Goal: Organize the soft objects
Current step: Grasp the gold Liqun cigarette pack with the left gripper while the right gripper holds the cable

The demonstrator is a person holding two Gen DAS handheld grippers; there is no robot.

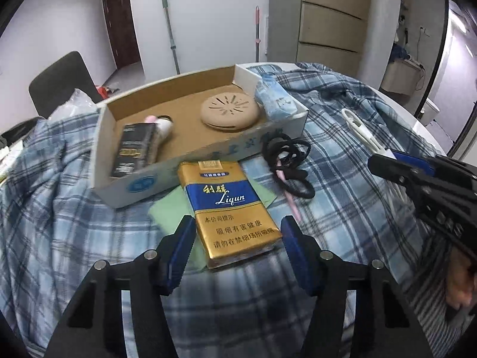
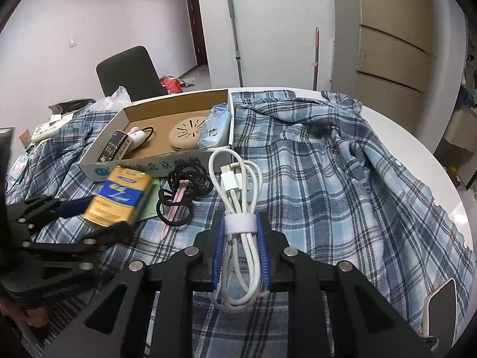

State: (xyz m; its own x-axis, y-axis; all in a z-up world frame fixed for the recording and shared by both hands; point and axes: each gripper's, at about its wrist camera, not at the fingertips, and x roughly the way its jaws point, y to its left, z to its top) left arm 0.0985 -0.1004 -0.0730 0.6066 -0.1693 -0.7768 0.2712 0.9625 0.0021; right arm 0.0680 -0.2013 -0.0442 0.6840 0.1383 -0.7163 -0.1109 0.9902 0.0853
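A shirt (image 2: pixel 313 161) covers the desk (image 2: pixel 417 161); a cardboard tray (image 1: pixel 167 161) sits on it, with a cigarette pack (image 1: pixel 229 208) in front and hair ties (image 1: pixel 287 161) to the pack's right.

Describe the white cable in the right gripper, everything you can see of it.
The white cable is a braided cord coiled into long loops and bound at the middle by a white strap. Two white plugs lie side by side inside the upper loop. The right gripper is shut on the bundle, its blue pads pressing both sides at and below the strap. The upper loops reach toward the cardboard box over the plaid shirt; the lower loop hangs out below the pads.
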